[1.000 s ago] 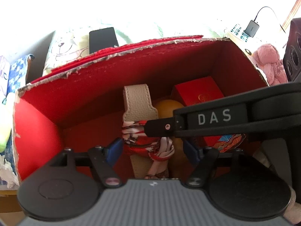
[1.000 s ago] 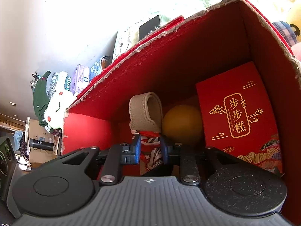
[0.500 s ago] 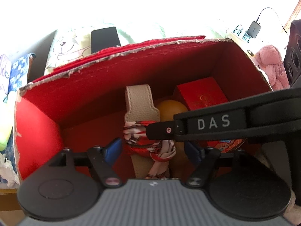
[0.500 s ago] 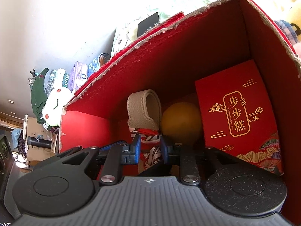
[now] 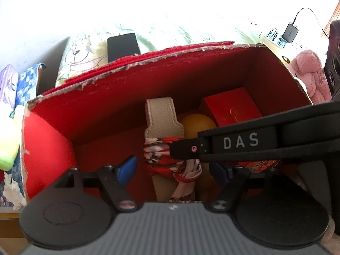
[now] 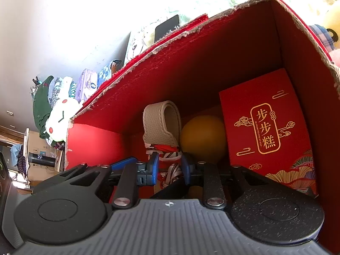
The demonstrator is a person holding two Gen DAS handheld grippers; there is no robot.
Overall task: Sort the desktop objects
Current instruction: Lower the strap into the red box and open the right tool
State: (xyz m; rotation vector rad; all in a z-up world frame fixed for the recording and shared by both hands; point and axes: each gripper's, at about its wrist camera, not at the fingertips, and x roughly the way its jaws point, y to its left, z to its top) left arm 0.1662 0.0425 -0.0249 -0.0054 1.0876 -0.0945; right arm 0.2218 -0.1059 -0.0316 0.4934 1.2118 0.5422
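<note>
both grippers reach into the red box: the left gripper is opening around the scarf-wrapped strap; the right gripper pinches it beside the orange ball and red carton.

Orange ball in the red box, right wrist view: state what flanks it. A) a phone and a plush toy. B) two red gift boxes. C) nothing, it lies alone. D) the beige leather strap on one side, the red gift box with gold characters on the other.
D: the orange ball sits between the beige leather strap and the red gift box.
</note>
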